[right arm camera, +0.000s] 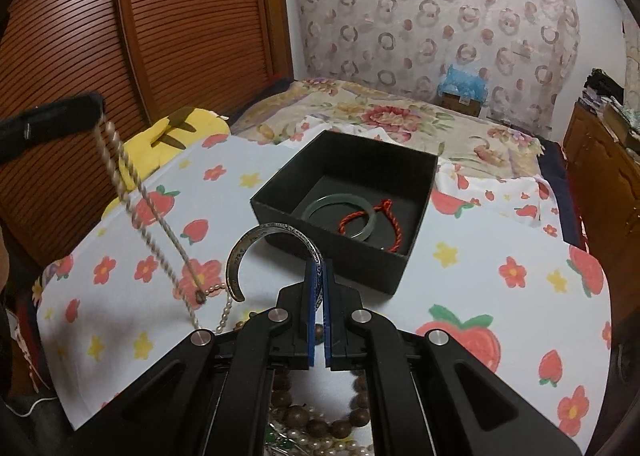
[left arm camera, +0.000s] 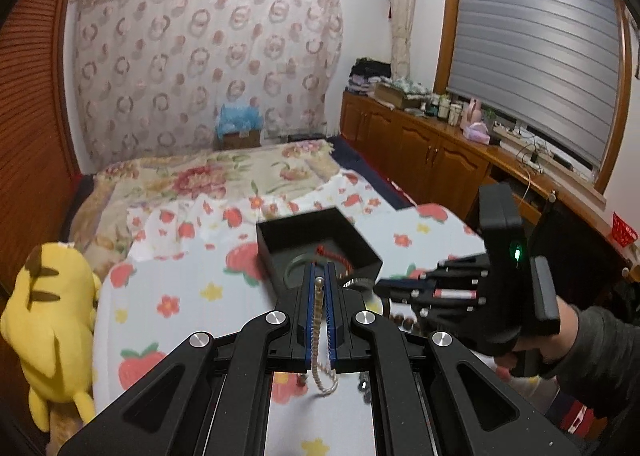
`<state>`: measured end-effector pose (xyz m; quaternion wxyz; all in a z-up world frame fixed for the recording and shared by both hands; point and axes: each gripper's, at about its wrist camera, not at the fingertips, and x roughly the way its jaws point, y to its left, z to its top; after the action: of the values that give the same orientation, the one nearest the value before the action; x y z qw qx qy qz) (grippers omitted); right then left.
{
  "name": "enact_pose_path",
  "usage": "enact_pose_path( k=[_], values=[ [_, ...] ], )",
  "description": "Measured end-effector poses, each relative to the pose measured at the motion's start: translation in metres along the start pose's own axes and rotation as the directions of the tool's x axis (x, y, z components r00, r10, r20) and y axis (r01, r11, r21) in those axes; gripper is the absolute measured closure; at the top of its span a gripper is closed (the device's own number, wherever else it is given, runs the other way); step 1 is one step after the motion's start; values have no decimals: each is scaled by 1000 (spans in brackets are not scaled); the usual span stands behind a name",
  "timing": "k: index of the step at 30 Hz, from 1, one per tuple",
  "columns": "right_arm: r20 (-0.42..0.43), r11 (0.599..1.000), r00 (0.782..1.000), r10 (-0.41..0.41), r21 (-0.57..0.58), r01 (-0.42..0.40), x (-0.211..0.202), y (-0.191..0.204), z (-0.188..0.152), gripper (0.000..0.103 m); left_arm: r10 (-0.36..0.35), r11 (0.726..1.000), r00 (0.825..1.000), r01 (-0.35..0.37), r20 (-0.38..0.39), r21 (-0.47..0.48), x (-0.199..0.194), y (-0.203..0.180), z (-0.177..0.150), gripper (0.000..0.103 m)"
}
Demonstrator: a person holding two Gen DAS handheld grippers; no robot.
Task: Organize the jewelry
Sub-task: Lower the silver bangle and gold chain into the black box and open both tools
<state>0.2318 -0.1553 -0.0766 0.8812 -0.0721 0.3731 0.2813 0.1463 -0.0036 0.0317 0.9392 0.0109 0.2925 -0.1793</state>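
A black open box (right arm camera: 360, 172) (left arm camera: 288, 232) stands on the strawberry-print sheet (right arm camera: 480, 256); inside lie a green bangle (right arm camera: 320, 205) and a red cord bracelet (right arm camera: 386, 222). My right gripper (right arm camera: 319, 270) is shut on a silver cuff bangle (right arm camera: 256, 234), held just in front of the box's near wall. My left gripper (left arm camera: 319, 270) is shut on a pearl strand (left arm camera: 318, 320), which hangs down from its tips (right arm camera: 128, 180) at the left in the right wrist view. Brown wooden beads (right arm camera: 316, 416) and more pearls (right arm camera: 320, 446) lie on the sheet under the right gripper.
A yellow plush toy (left arm camera: 52, 320) sits at the bed's left edge. Wooden cabinets (left arm camera: 420, 148) with clutter on top run along the right wall under a window. A slatted wooden door (right arm camera: 160, 16) is at the left. A person's hand (left arm camera: 560, 336) holds the right gripper.
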Motion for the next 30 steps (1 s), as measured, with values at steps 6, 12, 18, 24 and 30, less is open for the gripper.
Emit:
enact_pose_path(
  k=[6, 12, 18, 24, 30],
  values=[
    [29, 1000, 999, -14, 17, 13, -6, -11, 13, 99, -2, 1000, 999, 1, 53, 13, -4, -2, 29, 99],
    [54, 999, 998, -34, 21, 33, -7, -23, 31, 99, -6, 1000, 995, 3, 104, 30, -6, -4, 64, 99],
    [66, 998, 996, -53, 29, 51, -4, -38, 46, 99, 1, 999, 989, -9, 151, 54, -6, -7, 103, 99],
    [71, 998, 996, -55, 35, 53, 2, -46, 54, 99, 10, 998, 987, -19, 162, 54, 11, -6, 126, 99],
    [14, 998, 998, -60, 31, 60, 32, -53, 54, 99, 4, 1000, 997, -5, 77, 17, 56, 5, 112, 99]
  ],
)
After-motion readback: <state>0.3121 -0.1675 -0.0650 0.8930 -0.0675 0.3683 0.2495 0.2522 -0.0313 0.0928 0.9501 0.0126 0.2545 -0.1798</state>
